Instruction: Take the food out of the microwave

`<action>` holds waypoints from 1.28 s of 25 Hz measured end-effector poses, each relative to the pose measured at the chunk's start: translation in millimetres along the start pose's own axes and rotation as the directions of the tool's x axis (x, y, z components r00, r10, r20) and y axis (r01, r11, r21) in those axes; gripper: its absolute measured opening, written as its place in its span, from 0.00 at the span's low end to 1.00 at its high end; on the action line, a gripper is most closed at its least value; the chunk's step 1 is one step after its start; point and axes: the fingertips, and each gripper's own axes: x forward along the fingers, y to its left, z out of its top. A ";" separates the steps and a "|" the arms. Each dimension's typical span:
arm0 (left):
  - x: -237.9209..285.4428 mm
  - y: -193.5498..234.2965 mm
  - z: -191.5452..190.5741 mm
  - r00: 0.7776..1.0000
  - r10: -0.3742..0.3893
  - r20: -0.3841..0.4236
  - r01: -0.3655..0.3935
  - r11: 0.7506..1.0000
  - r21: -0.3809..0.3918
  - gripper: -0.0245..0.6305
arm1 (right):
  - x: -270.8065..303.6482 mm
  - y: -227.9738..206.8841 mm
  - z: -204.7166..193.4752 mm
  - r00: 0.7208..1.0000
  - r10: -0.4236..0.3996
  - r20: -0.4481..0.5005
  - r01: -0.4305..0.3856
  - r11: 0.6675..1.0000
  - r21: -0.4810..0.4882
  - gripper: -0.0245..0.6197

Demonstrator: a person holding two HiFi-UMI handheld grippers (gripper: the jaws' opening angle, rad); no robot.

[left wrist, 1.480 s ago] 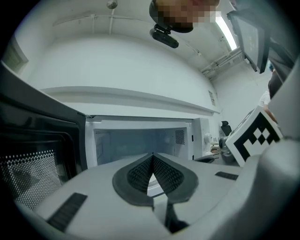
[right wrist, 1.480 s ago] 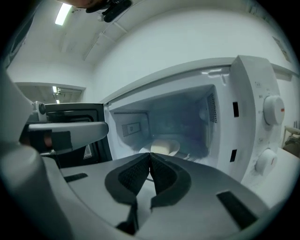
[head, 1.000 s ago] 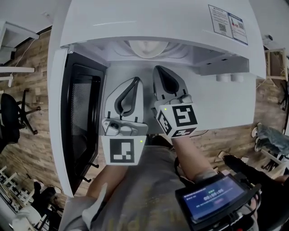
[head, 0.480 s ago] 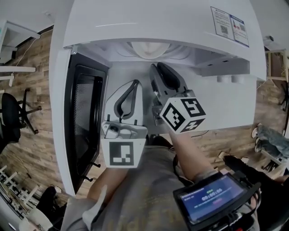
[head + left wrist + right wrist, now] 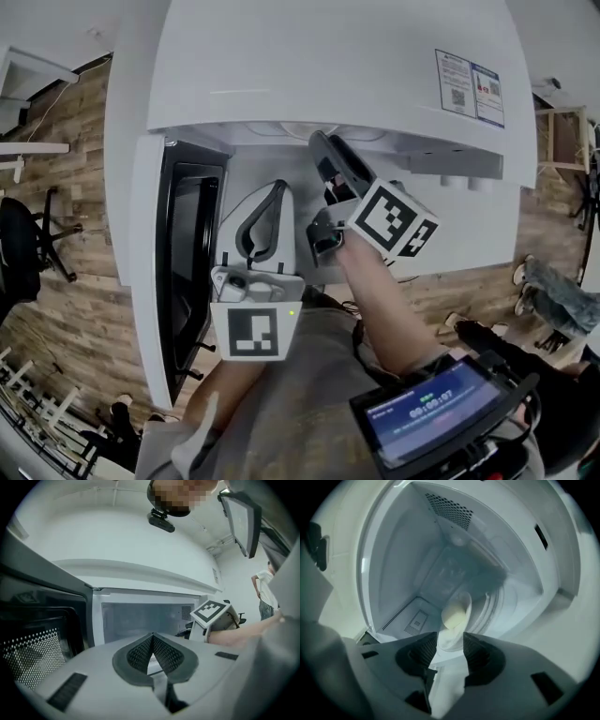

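Note:
A white microwave [image 5: 328, 66] stands with its black door [image 5: 187, 253] swung open to the left. Inside, a white bowl [image 5: 461, 603] holds a pale yellow piece of food [image 5: 453, 617]; the head view hides it under the microwave's top. My right gripper [image 5: 449, 641] [image 5: 323, 155] reaches into the cavity, rolled onto its side. Its jaws have just been opening, and the bowl's near rim shows in the gap between them. My left gripper [image 5: 278, 187] [image 5: 152, 635] hangs shut and empty before the cavity's mouth, beside the door.
The glass turntable [image 5: 506, 597] lies under the bowl. A vent grille [image 5: 450, 508] marks the cavity wall. A screen device [image 5: 431, 412] hangs at the person's chest. On the wooden floor an office chair [image 5: 23, 244] stands left and another person's legs [image 5: 553, 291] right.
My right gripper has rolled onto its side, pushed further into the cavity and opened its jaws. The left gripper has risen slightly. The bowl has slipped out of the head view.

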 end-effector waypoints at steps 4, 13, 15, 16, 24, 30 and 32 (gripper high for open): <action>3.5 1.4 -2.6 1.000 -0.009 -0.017 0.009 1.000 -0.020 0.05 | -0.1 9.6 0.5 0.996 -0.092 -0.010 0.077 0.882 -0.465 0.16; 4.5 14.5 -5.0 1.000 0.009 -0.025 -0.010 0.999 -0.040 0.05 | 38.8 22.6 0.2 0.977 -0.213 -0.009 0.082 0.414 -0.907 0.05; 3.3 18.5 -4.5 1.000 0.017 -0.022 -0.018 0.999 -0.043 0.05 | 43.0 21.0 -1.4 0.968 -0.250 -0.035 0.063 0.373 -0.926 0.05; 2.4 19.8 -5.1 1.000 0.019 -0.025 -0.019 0.999 -0.039 0.05 | 43.3 20.8 -1.9 0.963 -0.265 -0.049 0.052 0.360 -0.931 0.05; -7.4 19.2 -5.4 0.999 0.012 -0.032 -0.012 1.000 -0.025 0.05 | 21.2 13.0 -8.3 0.936 -0.340 -0.093 0.018 0.309 -0.951 0.05; -14.5 13.0 -5.0 0.999 0.007 -0.033 -0.009 0.999 -0.040 0.05 | -24.2 12.3 10.9 0.990 -0.129 0.049 0.129 0.741 -0.659 0.07; -16.1 12.5 -6.4 0.999 0.007 -0.039 -0.009 0.999 -0.045 0.05 | -35.4 -3.1 -0.3 0.998 -0.034 0.051 0.044 0.975 -0.220 0.21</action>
